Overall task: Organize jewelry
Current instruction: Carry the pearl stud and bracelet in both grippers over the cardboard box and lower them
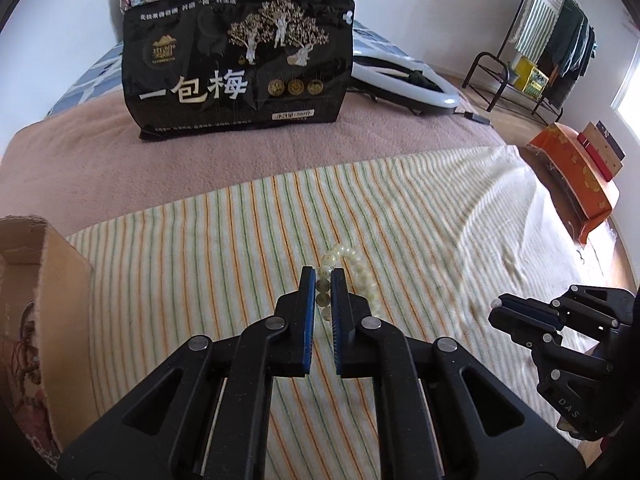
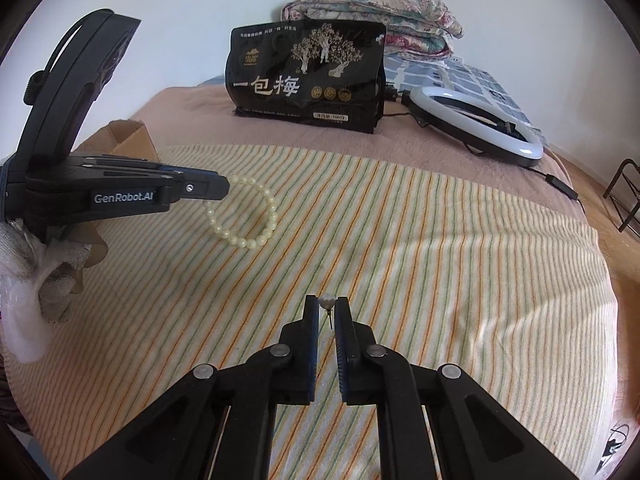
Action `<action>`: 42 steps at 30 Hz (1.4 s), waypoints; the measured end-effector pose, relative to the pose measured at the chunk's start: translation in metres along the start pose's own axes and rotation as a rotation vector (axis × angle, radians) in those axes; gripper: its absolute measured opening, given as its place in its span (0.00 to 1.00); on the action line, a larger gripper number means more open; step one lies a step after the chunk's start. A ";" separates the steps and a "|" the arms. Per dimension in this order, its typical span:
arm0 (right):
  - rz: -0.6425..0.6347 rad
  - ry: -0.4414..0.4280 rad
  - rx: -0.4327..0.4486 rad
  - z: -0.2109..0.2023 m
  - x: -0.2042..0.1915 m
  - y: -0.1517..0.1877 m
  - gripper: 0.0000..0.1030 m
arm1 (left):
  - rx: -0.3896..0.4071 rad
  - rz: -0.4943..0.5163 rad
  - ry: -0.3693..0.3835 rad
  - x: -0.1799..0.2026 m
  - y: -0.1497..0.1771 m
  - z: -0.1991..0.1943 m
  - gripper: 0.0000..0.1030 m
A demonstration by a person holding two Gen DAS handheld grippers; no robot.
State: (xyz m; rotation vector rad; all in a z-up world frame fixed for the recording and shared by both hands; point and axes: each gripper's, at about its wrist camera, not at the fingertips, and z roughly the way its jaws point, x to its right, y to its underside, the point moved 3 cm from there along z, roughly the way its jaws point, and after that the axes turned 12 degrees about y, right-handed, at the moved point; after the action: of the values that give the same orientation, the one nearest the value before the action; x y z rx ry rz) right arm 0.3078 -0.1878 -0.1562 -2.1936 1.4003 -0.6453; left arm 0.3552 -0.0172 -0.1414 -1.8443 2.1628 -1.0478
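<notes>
Left gripper point(image 1: 323, 274) and right gripper point(image 2: 327, 303), fingers nearly closed, each clamping something.

A towel point(image 2: 400, 240) is spread over the bed's point(image 2: 192, 112) near end. Behind it a bag point(image 2: 306, 80) is stood, a ring lamp point(image 2: 476, 120) laid at its right, folded quilts point(image 2: 372, 12) behind. A cardboard box point(image 1: 60, 280) is set at the towel's left edge.

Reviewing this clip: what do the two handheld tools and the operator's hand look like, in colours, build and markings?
Both are matte black plastic linkage tools with silver pivot rivets and blue pads lining the fingers. The left tool carries white "GenRobot.AI" lettering on its side and a curved black handle behind. The right tool shows "DAS" embossed on its body. A white knit glove with grey patches covers the hand under the left tool. No cables show.
</notes>
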 end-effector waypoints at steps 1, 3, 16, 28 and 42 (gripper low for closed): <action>0.004 0.000 0.005 -0.004 0.001 -0.001 0.05 | 0.006 0.002 0.002 0.001 -0.001 -0.005 0.05; 0.010 0.002 0.015 -0.010 0.002 -0.004 0.05 | 0.015 0.006 0.006 0.003 -0.001 -0.015 0.05; 0.030 0.006 0.076 -0.055 -0.007 -0.021 0.05 | 0.098 0.029 0.010 0.011 0.001 -0.084 0.05; 0.058 -0.004 0.126 -0.097 -0.024 -0.034 0.05 | 0.181 0.023 -0.001 0.000 0.010 -0.154 0.05; 0.021 -0.074 0.167 -0.125 -0.082 -0.049 0.05 | 0.260 -0.013 -0.085 -0.045 0.041 -0.223 0.05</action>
State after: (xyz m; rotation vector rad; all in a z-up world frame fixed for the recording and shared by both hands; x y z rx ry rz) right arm 0.2362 -0.1095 -0.0401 -2.0481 1.2829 -0.6433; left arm 0.2211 0.1193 -0.0114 -1.7520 1.8698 -1.1672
